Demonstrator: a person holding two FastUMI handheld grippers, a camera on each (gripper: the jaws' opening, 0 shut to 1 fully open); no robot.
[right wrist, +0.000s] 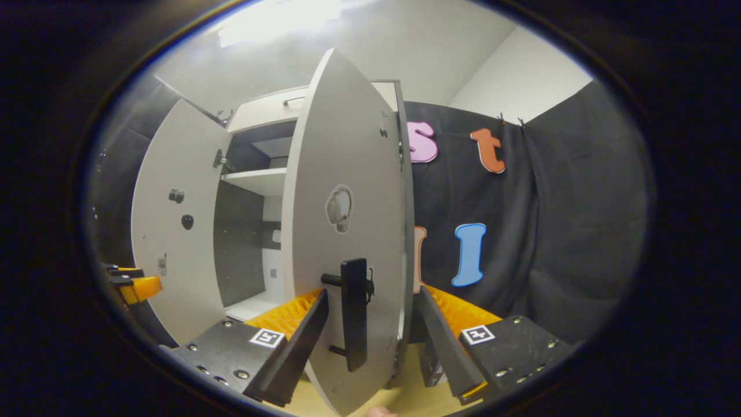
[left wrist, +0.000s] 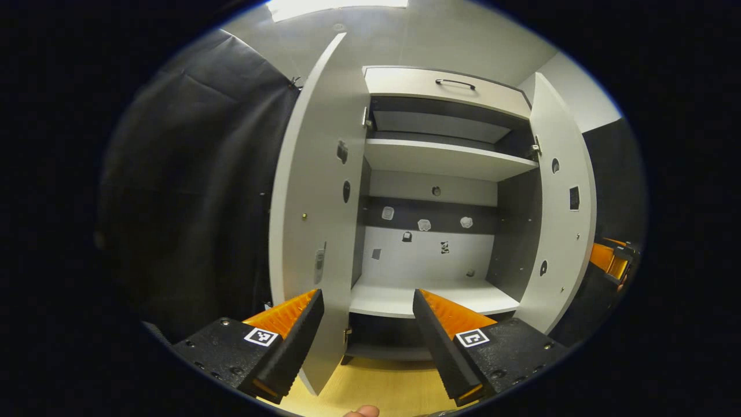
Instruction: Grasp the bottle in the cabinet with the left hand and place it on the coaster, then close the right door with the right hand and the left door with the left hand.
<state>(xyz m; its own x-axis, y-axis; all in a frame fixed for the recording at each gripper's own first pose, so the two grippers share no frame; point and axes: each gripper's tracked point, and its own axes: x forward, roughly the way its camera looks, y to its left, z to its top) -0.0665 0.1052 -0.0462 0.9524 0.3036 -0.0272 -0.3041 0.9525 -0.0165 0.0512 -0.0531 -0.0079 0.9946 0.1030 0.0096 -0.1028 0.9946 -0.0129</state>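
Judging by the shelves, the bottle step looks finished: the cabinet (left wrist: 440, 231) stands open with nothing resting on its lower shelf (left wrist: 440, 296) or upper shelf (left wrist: 446, 157), and neither bottle nor coaster can be found in either view, so where the bottle sits now I cannot tell. What remains, as far as can be seen, is both closings. In the right gripper view the right gripper (right wrist: 370, 324) has its fingers spread wide to either side of the right door (right wrist: 347, 231), the door's edge and its dark lever handle (right wrist: 353, 313) sitting in the gap; whether either finger touches the panel is not clear, so it is poised at the door rather than clamped on it. In the left gripper view the left gripper (left wrist: 367, 315) is likewise apart and holding nothing, with the left door (left wrist: 315, 202) swung out and its edge rising just beside one finger. Both doors are flat, smooth, pale grey panels with matte faces and small round and oval cut-outs; the cabinet's inside mixes light shelf boards with dark side walls and a dark band across the back, dotted with small fittings. A drawer front with a thin bar pull (left wrist: 455, 84) caps the top, and a light wood-toned surface (left wrist: 376, 385) lies below.
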